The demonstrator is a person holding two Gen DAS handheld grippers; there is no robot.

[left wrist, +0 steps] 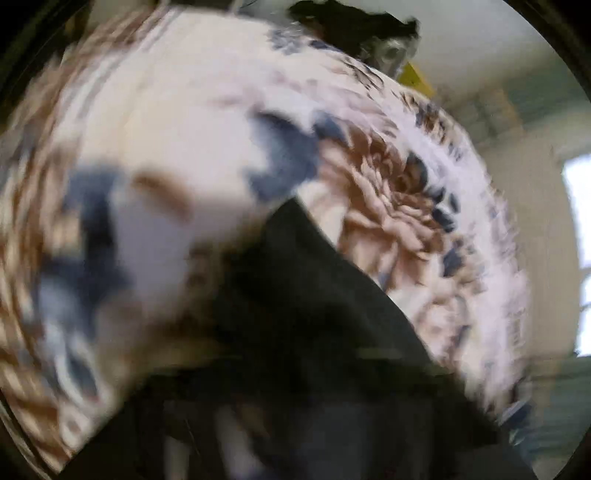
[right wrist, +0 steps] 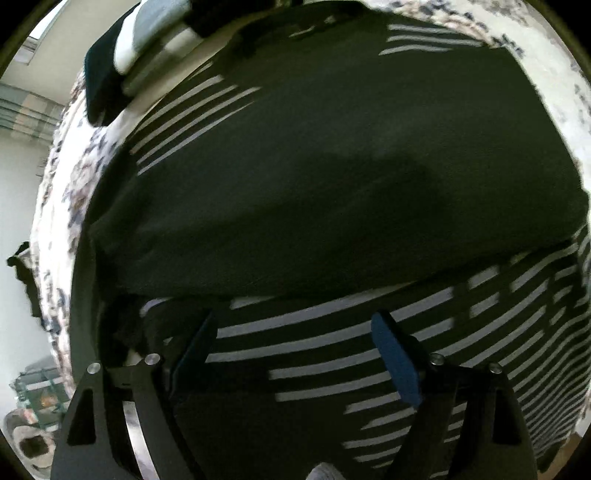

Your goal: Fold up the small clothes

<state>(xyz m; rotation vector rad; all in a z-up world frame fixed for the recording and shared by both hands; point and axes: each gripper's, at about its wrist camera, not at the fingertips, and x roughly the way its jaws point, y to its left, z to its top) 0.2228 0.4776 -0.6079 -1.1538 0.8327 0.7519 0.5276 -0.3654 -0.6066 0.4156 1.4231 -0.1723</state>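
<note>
Left wrist view: dark cloth fills the lower middle right up against the lens, heavily motion-blurred. The left gripper itself can't be made out in the blur; its jaws are closed to almost nothing, and whether the dark cloth is pinched in them I can't tell. Behind it, a floral bedspread in white, blue and brown covers most of the frame. At the far top edge sits another dark garment on the bedspread, with something yellow just beside it. Wall and a bright window at right.

Right wrist view: right gripper at the bottom, pointing steeply down, jaws spread wide, blue pads visible. Nothing clamped; the pads hover over the black garment with white stripes, not pressing on it. That garment lies spread on the floral bedspread, a plain black flap lying over its middle, striped sections showing above left and below. Top left: a small stack of folded clothes, dark, white and grey, apart from the striped garment. Cluttered floor items at lower left, too blurred to identify.
</note>
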